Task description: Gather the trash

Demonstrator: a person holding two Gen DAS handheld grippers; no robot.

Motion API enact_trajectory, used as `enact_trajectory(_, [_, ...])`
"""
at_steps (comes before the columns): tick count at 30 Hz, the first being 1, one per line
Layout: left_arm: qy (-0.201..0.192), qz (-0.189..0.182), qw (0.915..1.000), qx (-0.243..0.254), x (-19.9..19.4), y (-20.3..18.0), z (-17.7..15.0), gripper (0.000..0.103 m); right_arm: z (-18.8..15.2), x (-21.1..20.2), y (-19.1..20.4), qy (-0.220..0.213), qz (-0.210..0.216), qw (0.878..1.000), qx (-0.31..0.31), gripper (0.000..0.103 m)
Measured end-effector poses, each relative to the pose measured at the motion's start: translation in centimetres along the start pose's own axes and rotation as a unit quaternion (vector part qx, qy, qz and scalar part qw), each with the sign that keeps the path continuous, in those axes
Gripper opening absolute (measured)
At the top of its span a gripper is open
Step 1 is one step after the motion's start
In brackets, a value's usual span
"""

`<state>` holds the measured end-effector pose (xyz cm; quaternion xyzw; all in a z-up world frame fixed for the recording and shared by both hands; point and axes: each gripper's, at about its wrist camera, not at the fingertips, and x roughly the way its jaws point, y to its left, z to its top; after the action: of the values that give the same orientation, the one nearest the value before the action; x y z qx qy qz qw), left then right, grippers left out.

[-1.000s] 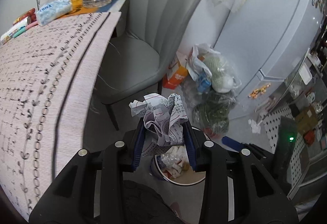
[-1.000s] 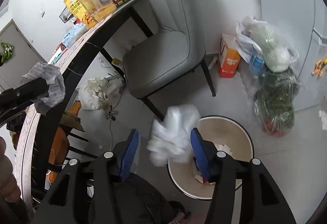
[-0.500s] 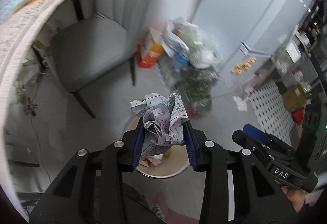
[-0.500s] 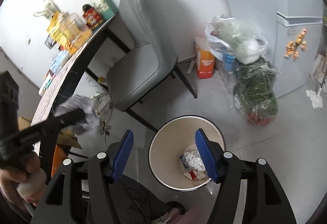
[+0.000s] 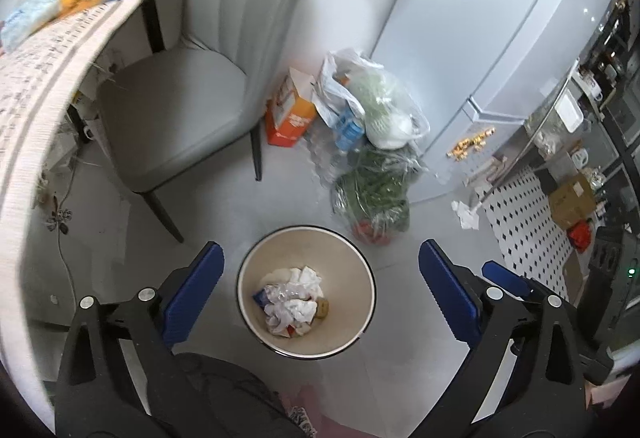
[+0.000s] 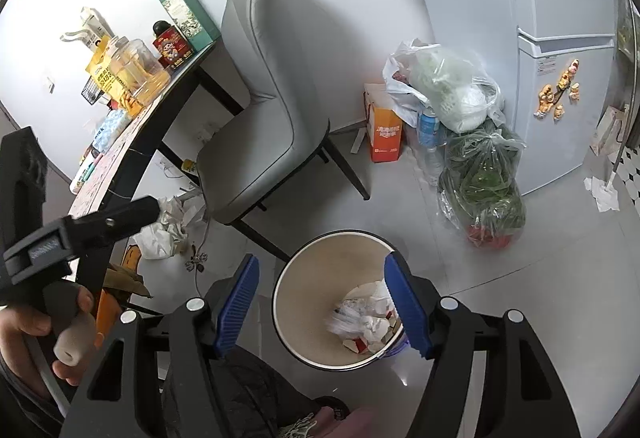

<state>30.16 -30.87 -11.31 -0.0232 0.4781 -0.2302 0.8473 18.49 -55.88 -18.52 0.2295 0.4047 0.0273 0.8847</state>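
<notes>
A round cream bin (image 5: 340, 262) stands on the grey floor, straight below both grippers. Crumpled white paper and wrappers (image 5: 294, 302) lie at its bottom. My left gripper (image 5: 320, 249) hangs above the bin, its blue jaws opening wide with nothing between them. My right gripper (image 6: 322, 261) is also over the bin (image 6: 288, 302); its jaws are opening and empty, and the trash (image 6: 368, 322) shows between them far below. A hand (image 6: 36, 322) holds the left tool at the left edge of the right wrist view.
A grey chair (image 5: 180, 110) stands behind the bin, beside a table (image 5: 44, 86) that carries jars and boxes. Plastic bags of vegetables (image 5: 376, 182) and an orange carton (image 5: 290, 118) sit against the fridge (image 5: 500, 38). Crumpled white stuff (image 6: 164, 230) lies under the table.
The left gripper let go of the crumpled printed paper and its jaws sprang wide. The right gripper dropped its white wad earlier and widened. Both moved over the bin.
</notes>
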Motion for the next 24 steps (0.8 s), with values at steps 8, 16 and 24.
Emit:
enact_trajectory(8, [-0.054, 0.018, 0.9978, -0.032, -5.9, 3.2, 0.0, 0.097, 0.3, -1.2, 4.0, -0.016, 0.016, 0.999, -0.029, 0.09])
enact_trajectory(16, [-0.103, 0.025, 0.993, -0.053, -11.2, 5.8, -0.9, 0.097, 1.1, -3.6, 8.6, -0.033, 0.01, 0.998, -0.056, 0.095])
enact_trajectory(24, [-0.135, 0.034, 0.9883, -0.062, -16.3, 8.2, -2.4, 0.097, 1.2, -5.7, 13.6, -0.046, 0.01, 0.996, -0.08, 0.095])
